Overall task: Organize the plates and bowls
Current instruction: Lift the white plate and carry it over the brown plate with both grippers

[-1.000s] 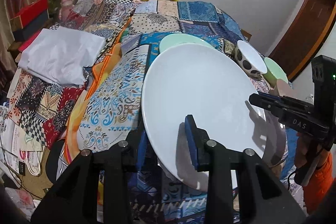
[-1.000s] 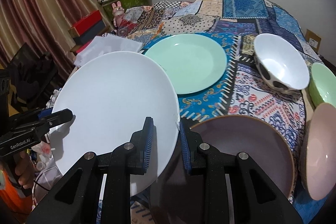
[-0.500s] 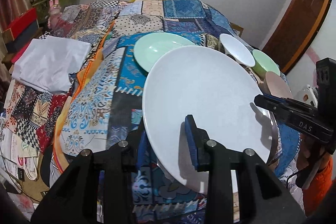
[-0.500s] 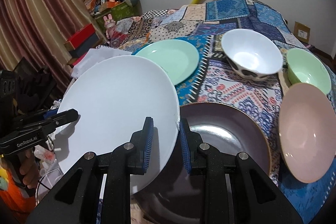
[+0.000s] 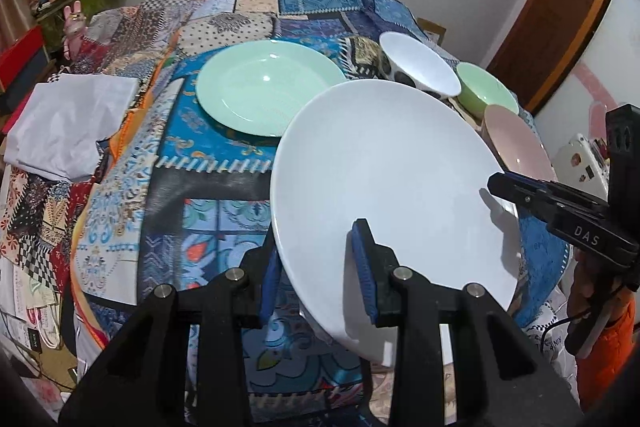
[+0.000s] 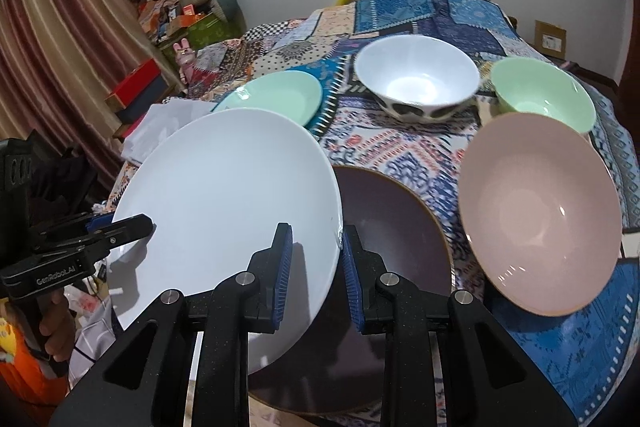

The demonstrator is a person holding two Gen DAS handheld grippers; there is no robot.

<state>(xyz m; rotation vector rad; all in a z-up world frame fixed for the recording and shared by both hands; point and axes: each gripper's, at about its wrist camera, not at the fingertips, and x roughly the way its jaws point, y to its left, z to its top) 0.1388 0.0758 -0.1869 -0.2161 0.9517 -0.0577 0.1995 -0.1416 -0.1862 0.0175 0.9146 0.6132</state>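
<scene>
A large white plate (image 5: pixel 392 179) is held in the air, tilted, above the table's near edge. My left gripper (image 5: pixel 316 271) is shut on its near rim, and my right gripper (image 6: pixel 316 263) is shut on its opposite rim. The plate also shows in the right wrist view (image 6: pixel 228 199). A dark brown plate (image 6: pixel 384 235) lies on the table under and right of it. A mint green plate (image 5: pixel 268 87), a white bowl with dark spots (image 6: pixel 416 83), a green bowl (image 6: pixel 544 95) and a pink bowl (image 6: pixel 536 211) stand further back.
The table carries a patchwork cloth (image 5: pixel 168 187). A folded white cloth (image 5: pixel 72 127) lies at its left side. Boxes and clutter (image 6: pixel 172 23) stand by the curtain at the far left. A wooden door (image 5: pixel 560 15) is at the right.
The white plate has moved toward the table's near right side with both grippers on it. The mint plate and the bowls have come further into view.
</scene>
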